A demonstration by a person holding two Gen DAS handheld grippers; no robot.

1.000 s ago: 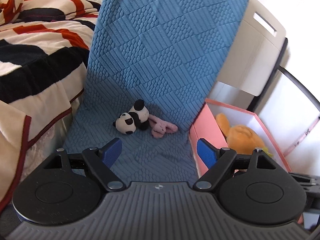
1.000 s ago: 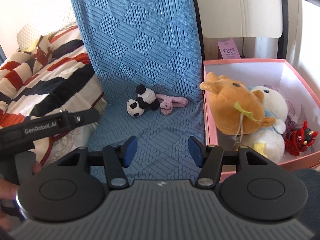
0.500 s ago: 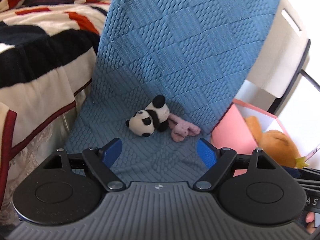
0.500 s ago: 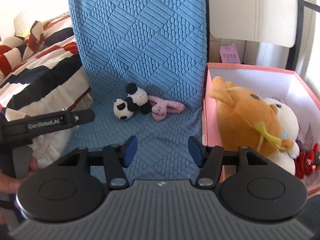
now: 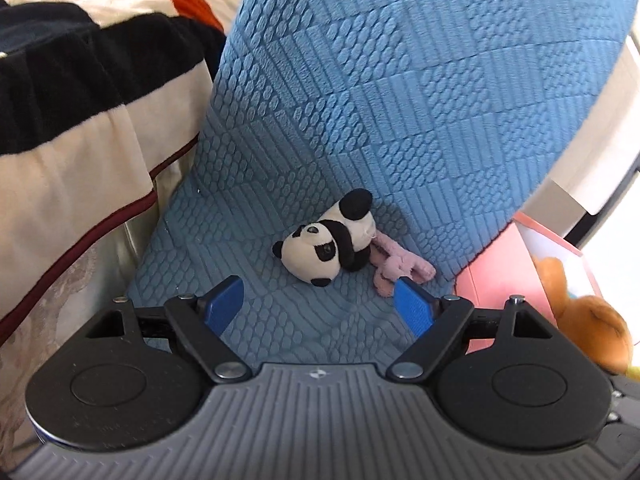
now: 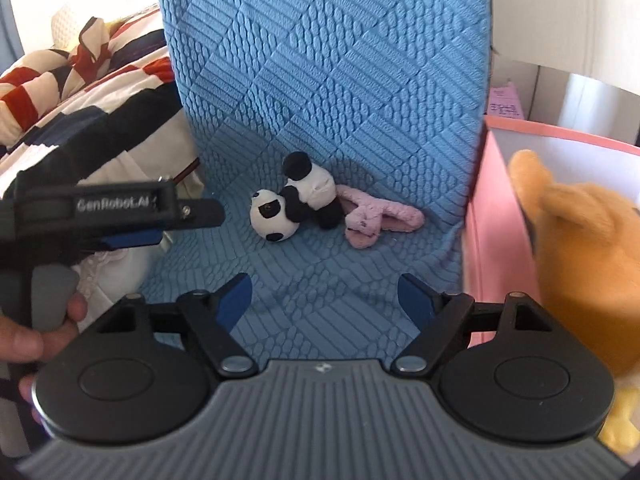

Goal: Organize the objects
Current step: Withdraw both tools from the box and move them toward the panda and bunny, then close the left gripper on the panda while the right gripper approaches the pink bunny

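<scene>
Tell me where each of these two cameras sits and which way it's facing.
Left wrist: on the left gripper, looking along its open fingers at the panda plush on the blue quilted seat.
Right wrist: on the right gripper, fingers open, facing the same seat; the left gripper and the person's hand show at left.
Shared: panda plush, pink plush, pink box, orange plush.

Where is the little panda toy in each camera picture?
Left wrist view: the panda toy lies just above middle, ahead of the open left gripper.
Right wrist view: the panda toy lies just left of middle, ahead of the open right gripper.
Shared landmark: the pink bunny toy touching its right side, on the blue blanket.
</scene>
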